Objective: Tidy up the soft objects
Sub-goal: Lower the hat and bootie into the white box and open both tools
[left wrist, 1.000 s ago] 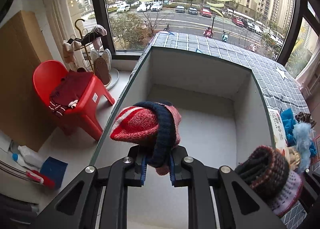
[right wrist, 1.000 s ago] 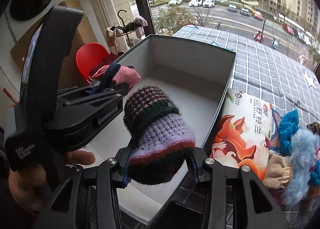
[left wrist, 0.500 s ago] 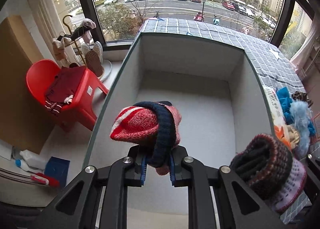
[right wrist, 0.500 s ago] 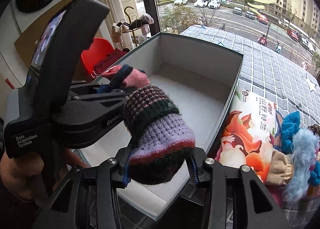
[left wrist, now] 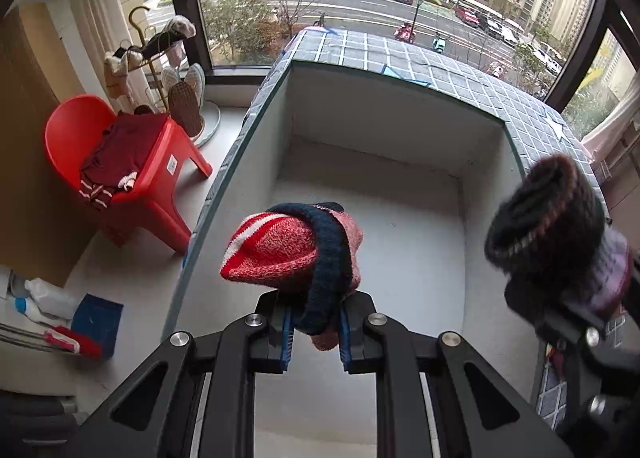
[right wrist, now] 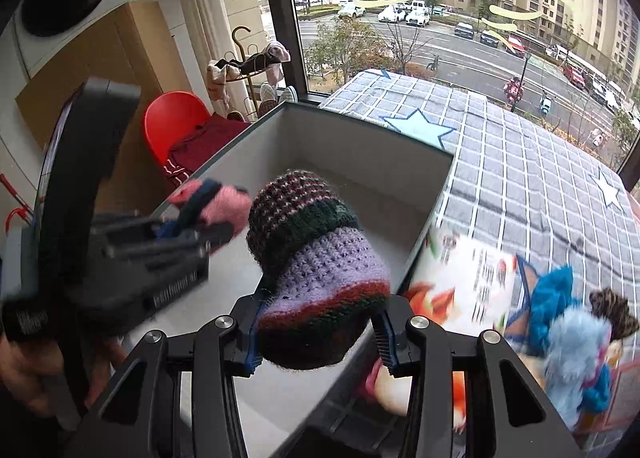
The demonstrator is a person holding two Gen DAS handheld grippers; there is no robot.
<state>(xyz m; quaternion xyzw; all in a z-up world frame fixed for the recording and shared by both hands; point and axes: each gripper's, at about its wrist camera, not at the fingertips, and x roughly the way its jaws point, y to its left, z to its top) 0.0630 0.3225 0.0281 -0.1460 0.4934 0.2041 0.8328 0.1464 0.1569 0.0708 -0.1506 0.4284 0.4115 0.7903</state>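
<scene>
My left gripper is shut on a rolled red, pink and navy knit sock bundle and holds it above the near left part of the open grey box. My right gripper is shut on a rolled purple, green and maroon knit bundle, held over the box's near right side. The right bundle also shows in the left wrist view, and the left gripper shows blurred in the right wrist view. The box interior looks bare.
The box rests on a grey checked cloth with stars. To its right lie a printed packet and fluffy blue soft items. A red chair with dark clothes and a shoe rack stand left, by the window.
Both grippers have moved forward and up over the box, each still holding its bundle. The right bundle now sits higher and nearer in the left wrist view.
</scene>
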